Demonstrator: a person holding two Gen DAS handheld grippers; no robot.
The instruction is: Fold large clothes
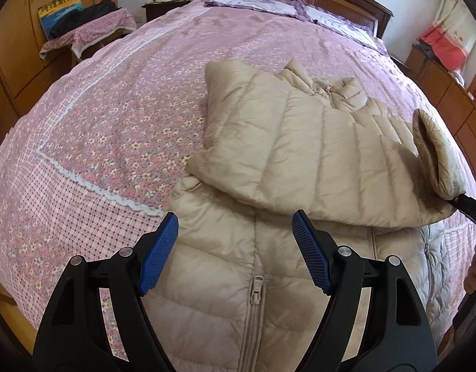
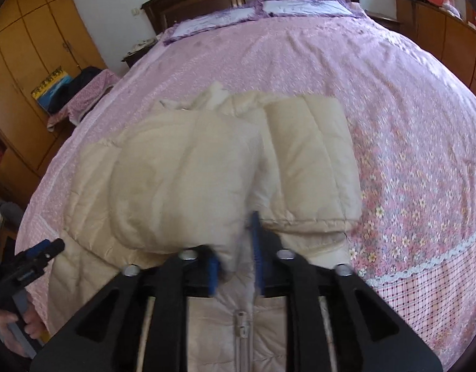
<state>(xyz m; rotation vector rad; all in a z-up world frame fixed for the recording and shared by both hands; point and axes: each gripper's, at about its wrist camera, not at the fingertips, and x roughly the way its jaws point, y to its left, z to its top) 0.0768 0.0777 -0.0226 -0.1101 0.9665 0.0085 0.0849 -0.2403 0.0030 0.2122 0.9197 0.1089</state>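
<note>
Beige down jacket [image 1: 269, 161] lying zipper-up near the foot edge of the floral bed [image 1: 113, 130], left gripper [image 1: 234, 254] jaws spread above it, right gripper [image 2: 234, 266] apparently pinching a lifted sleeve [image 2: 182, 186], view blurred.

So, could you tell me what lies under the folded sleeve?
The jacket front and its zipper continue beneath the folded sleeve; the upper zipper is covered.
</note>
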